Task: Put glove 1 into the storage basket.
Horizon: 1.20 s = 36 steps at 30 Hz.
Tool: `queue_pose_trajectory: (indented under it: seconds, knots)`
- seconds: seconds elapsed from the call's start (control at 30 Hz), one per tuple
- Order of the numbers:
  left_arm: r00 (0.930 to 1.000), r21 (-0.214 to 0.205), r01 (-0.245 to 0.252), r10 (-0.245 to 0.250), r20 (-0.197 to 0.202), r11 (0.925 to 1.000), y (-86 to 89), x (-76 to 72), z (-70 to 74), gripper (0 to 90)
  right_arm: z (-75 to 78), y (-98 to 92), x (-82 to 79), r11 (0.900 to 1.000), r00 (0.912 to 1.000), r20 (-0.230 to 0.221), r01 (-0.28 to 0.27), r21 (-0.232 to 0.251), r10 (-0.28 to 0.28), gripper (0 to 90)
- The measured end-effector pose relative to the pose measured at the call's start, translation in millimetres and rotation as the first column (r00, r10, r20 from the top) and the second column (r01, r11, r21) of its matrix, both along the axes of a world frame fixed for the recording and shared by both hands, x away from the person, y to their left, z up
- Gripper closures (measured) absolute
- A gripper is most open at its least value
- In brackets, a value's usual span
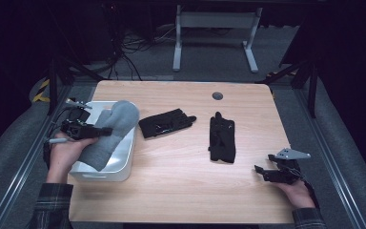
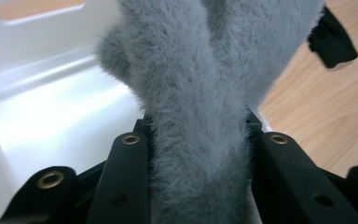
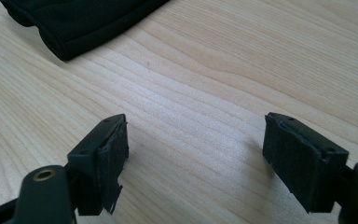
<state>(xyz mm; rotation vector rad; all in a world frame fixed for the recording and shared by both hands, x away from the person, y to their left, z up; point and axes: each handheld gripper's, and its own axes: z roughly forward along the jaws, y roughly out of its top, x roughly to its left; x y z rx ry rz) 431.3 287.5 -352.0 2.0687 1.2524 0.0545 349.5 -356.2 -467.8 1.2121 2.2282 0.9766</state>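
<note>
While the left gripper [image 1: 106,130] is clamped on the fluffy grey mitten [image 1: 112,133], its jaws pressing the fabric from both sides as the left gripper view shows, the mitten hangs over the white bin [image 1: 124,167] at the table's left edge, its lower end already inside and its rounded top leaning out past the right rim. To finish this placing step well, I judge the hand should carry the mitten further over the middle of the bin and lower it until most of the fabric rests on the floor of the bin before letting go; released now, the top half could flop over the rim onto the wooden table [image 1: 171,181]. A slight tilt toward the bin's far-left wall would help the thick end drop in. Moving rightward, two black gloves lie flat on the wood: the first black glove [image 1: 166,123] just right of the bin, the second black glove [image 1: 221,138] near the centre. At the right edge, the right gripper [image 1: 265,172] rests low over bare wood, jaws well apart and holding nothing, ready for the nearer glove.
</note>
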Motion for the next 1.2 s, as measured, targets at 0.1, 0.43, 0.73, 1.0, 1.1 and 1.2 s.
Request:
queue_pose_trajectory:
  seconds: [0.1,0.43,0.73,1.0,1.1,1.2]
  knots:
    - [0.9994,-0.001,-0.017,0.017,-0.03,0.9998,4.8,4.1,-10.7,67.2,0.0,0.0,0.0,1.0,1.0,0.0,0.0,0.0,0.0,22.8]
    - [0.9897,0.055,-0.069,0.076,-0.122,0.9961,8.4,16.1,-41.7,65.5,0.0,0.1,0.0,1.0,1.0,0.0,0.001,0.0,-0.001,22.8]
    - [0.9815,0.143,-0.082,0.105,-0.16,0.9864,5.6,23.6,-59.0,51.5,0.0,0.1,0.0,1.0,1.0,0.0,0.0,0.0,0.0,22.8]
    - [0.9857,0.213,-0.116,0.139,-0.095,0.9701,5.4,22.1,-54.0,29.2,0.0,0.1,0.0,1.0,1.0,0.0,0.001,0.0,-0.001,22.7]
    - [0.9866,0.223,-0.127,0.146,-0.072,0.9665,5.8,20.5,-50.0,22.0,0.0,0.2,-0.1,1.0,1.0,0.0,0.001,-0.001,-0.001,22.7]
    - [0.9889,0.21,-0.129,0.141,-0.047,0.9692,4.9,16.7,-44.8,20.3,-0.1,0.3,-0.1,1.0,1.0,0.001,0.002,0.0,-0.002,22.7]
